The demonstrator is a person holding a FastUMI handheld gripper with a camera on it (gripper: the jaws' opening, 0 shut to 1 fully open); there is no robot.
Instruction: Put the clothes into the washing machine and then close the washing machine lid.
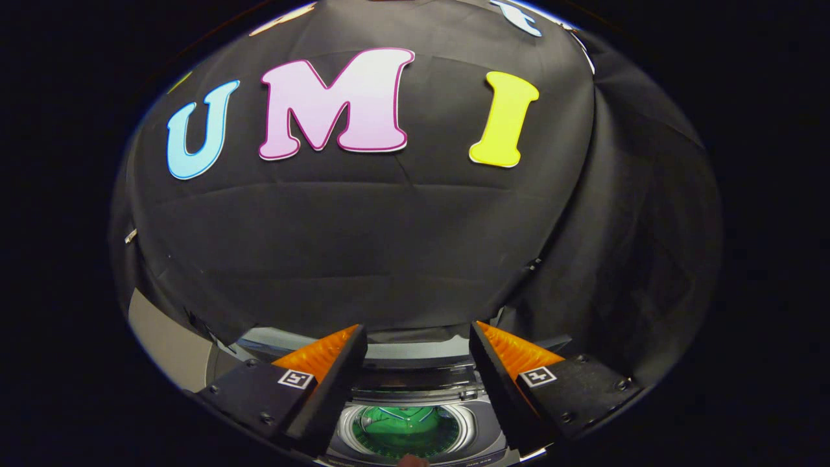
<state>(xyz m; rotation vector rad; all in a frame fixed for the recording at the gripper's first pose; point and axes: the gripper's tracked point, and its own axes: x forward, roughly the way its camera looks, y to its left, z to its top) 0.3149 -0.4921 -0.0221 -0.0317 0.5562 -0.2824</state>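
The booth's black cloth wall (pixel 402 246) rises well beyond the fingers, and below it sits one washing machine (pixel 415 389), seen from above between and under the gripper's fingers, with its lid (pixel 415 350) raised at the far edge of the top. One round drum opening (pixel 405 431) shows between the fingers, and inside it lies something green (pixel 402 428), probably the one garment; the detail is too small to be sure. The gripper (pixel 415 337) stands wide open above the machine and holds nothing, both fingers apart from the drum rim. Judging by this, the loading step looks done and closing the lid is in hand. The next move likely calls for reaching forward to the lid's raised edge and bringing it down over the opening.
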